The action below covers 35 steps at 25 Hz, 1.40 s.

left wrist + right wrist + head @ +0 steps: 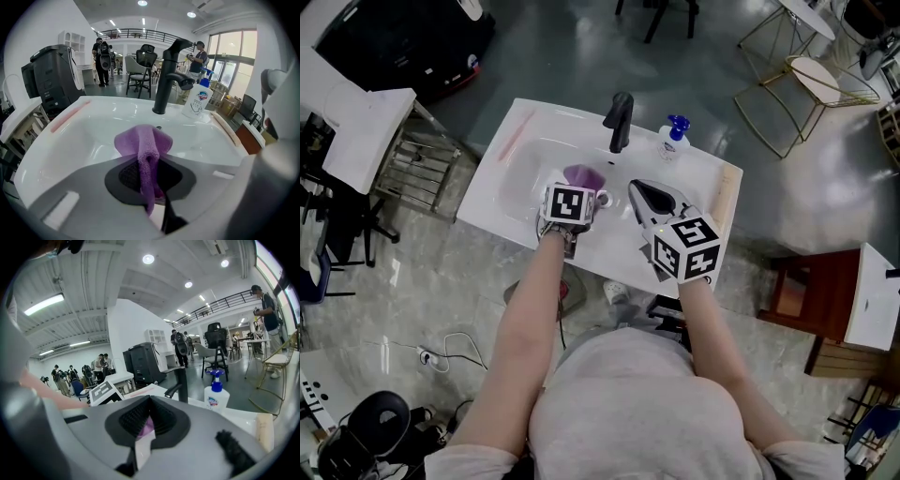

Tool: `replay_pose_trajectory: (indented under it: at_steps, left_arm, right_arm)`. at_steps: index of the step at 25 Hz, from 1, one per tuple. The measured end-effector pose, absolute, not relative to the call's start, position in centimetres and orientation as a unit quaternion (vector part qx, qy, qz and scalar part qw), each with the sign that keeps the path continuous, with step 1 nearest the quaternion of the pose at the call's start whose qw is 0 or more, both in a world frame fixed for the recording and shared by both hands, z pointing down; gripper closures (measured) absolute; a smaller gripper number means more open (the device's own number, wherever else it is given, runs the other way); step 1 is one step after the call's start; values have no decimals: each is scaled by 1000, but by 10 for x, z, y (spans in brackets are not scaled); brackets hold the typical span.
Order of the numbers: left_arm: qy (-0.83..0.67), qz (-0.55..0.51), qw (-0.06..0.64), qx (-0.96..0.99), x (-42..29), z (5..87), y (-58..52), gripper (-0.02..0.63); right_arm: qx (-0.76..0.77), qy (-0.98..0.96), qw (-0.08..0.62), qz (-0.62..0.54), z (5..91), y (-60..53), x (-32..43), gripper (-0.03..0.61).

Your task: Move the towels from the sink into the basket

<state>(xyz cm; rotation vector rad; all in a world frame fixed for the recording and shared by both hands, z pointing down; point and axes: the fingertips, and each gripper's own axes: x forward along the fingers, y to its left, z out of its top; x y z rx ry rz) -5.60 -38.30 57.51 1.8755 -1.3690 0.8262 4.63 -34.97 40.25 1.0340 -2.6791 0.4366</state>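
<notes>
Towel (143,140): purple, soft, light, limp (possibly damp, could drip). Judged best taken at a bunched fold, not a loose edge. Left gripper (149,180) pinches it at the middle ridge, and the ends droop above the sink (70,136) basin. Right gripper (149,422) is pressed together just beside it, apparently holding nothing. Basket not in view.

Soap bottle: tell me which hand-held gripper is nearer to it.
Right. The right hand-held gripper hangs just short of the soap bottle; the left hand-held gripper, shut on the purple towel, is farther off, left of the faucet.
</notes>
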Motion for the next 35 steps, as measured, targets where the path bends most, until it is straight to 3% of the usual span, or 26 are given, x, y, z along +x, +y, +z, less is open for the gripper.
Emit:
replay_pose_trajectory:
  at_steps: [35]
  left_arm:
    - [-562,188,217,776,-94,428,-323,565]
  right_arm:
    - [357,-926,92,85,347,-276,6,561]
